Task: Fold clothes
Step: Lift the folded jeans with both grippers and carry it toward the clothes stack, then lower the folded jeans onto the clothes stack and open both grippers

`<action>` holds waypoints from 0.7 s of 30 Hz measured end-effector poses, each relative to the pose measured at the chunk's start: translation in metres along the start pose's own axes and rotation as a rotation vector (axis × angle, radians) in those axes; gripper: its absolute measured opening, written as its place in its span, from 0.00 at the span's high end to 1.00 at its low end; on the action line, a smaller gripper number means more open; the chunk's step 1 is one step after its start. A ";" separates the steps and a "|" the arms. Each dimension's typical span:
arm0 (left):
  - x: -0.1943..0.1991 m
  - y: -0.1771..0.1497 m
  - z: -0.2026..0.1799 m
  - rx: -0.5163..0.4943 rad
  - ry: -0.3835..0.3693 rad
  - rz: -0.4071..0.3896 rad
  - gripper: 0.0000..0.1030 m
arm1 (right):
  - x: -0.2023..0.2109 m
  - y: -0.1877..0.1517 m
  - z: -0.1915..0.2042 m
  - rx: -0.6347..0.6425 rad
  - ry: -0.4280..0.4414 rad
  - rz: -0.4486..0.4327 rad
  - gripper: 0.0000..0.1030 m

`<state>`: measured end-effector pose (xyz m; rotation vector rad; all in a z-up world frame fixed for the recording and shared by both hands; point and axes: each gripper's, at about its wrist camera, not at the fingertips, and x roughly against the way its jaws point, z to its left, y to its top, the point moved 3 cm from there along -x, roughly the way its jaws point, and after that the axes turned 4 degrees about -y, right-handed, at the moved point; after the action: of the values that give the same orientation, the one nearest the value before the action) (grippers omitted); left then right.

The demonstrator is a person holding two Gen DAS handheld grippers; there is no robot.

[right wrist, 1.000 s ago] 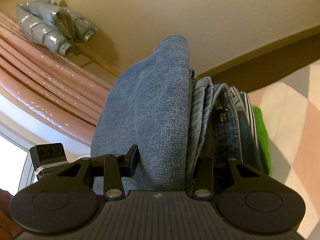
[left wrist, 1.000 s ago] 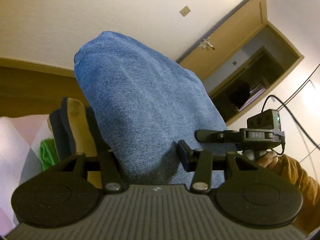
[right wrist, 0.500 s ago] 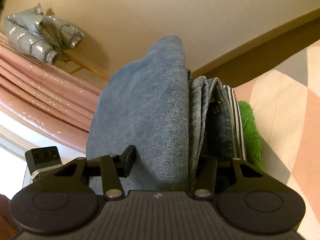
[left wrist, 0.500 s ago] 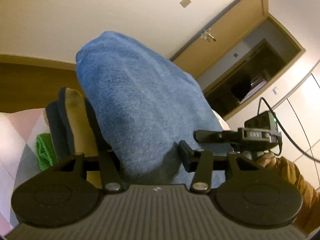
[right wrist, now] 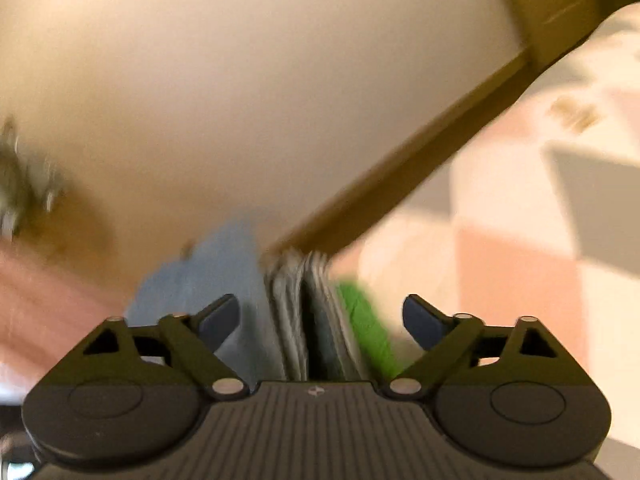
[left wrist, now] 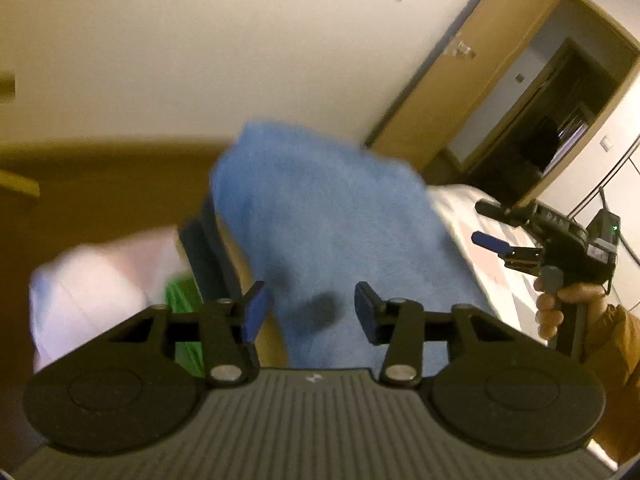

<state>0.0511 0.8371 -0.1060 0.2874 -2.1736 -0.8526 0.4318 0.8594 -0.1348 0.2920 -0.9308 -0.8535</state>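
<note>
One pair of folded jeans [left wrist: 332,240] stands on the bed [left wrist: 480,232] between the left gripper [left wrist: 308,312]'s parted pads, untouched. The right gripper [right wrist: 320,316] has just been opening and stands wide, holding nothing. Only its view shows the stacked folds; only the left view shows a hand [left wrist: 560,308].

the folded jeans [left wrist: 332,232] top a stack of folded clothes [right wrist: 316,320] on the bed [left wrist: 472,216], just ahead of the left gripper [left wrist: 308,312], whose parted tips flank the near end without pressing it. to the left of the stack lies a pillow [left wrist: 88,292]; far right, clear of the cloth, the right gripper [left wrist: 490,226] sits in a hand [left wrist: 560,308]. behind the bed runs a headboard [left wrist: 100,192] along the wall [left wrist: 200,48], with a door [left wrist: 472,92] at the back right.
</note>
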 end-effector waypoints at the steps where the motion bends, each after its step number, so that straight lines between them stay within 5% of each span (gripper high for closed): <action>1: 0.008 0.004 -0.007 -0.028 -0.003 -0.034 0.62 | 0.006 0.002 0.007 0.030 0.020 -0.035 0.34; 3: 0.009 0.020 -0.018 -0.097 -0.001 -0.111 0.62 | 0.005 -0.001 0.037 0.181 0.044 -0.064 0.59; 5: -0.015 0.031 -0.020 -0.154 0.022 -0.114 0.62 | -0.011 -0.006 0.060 0.318 0.030 -0.051 0.69; 8: -0.059 0.031 0.003 -0.136 0.078 -0.033 0.76 | -0.046 -0.011 0.071 0.411 -0.025 0.001 0.70; 10: -0.073 0.025 0.018 -0.144 0.115 -0.002 0.75 | -0.071 -0.014 0.068 0.432 -0.073 0.034 0.70; 16: -0.090 0.020 0.030 -0.132 0.124 -0.023 0.73 | -0.104 -0.015 0.035 0.289 -0.023 0.098 0.70; 21: -0.090 0.031 0.025 -0.093 0.123 -0.021 0.75 | -0.113 -0.008 0.028 0.208 -0.065 0.098 0.49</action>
<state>0.0963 0.9129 -0.1500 0.3083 -2.0145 -0.9207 0.3702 0.9426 -0.1883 0.3969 -1.0888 -0.6806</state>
